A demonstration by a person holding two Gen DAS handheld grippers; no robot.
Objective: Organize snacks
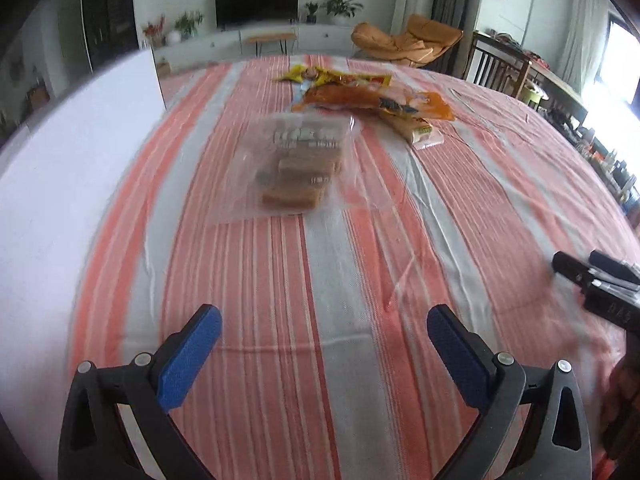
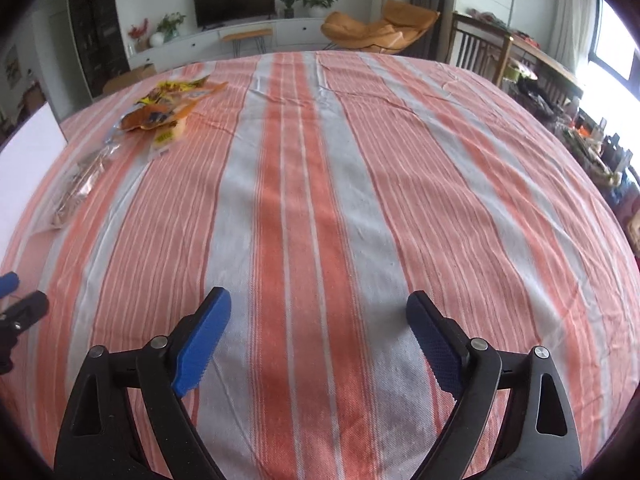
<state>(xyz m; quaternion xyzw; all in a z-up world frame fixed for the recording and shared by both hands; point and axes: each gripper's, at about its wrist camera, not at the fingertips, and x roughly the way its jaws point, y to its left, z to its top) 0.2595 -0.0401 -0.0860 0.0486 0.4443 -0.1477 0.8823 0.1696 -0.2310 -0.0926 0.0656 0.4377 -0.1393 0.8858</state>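
While both grippers hang over the striped cloth [image 2: 320, 184], neither has hold of anything: the left gripper [image 1: 324, 340] stands spread wide with only cloth between its blue pads [image 1: 190, 356], and the right gripper [image 2: 318, 338] is much the same, wide apart and empty over bare stripes.

All the snacks sit on the left side of the table. A clear bag [image 1: 298, 164] of brown biscuits lies ahead of the left gripper, well short of being reached. Beyond it, at the far end, a heap of yellow and orange packets [image 1: 360, 94] overlaps, with a pale wrapper [image 1: 420, 132] poking out toward the near right.

My worry is the clear bag: it looks slack and slippery, so a pinch on loose film alone could let the biscuits slide or crush. The cloth is wrinkled too, and pads coming down low might snag it and drag everything. The right gripper is well away from any snack, so crossing over could make the two tools collide.
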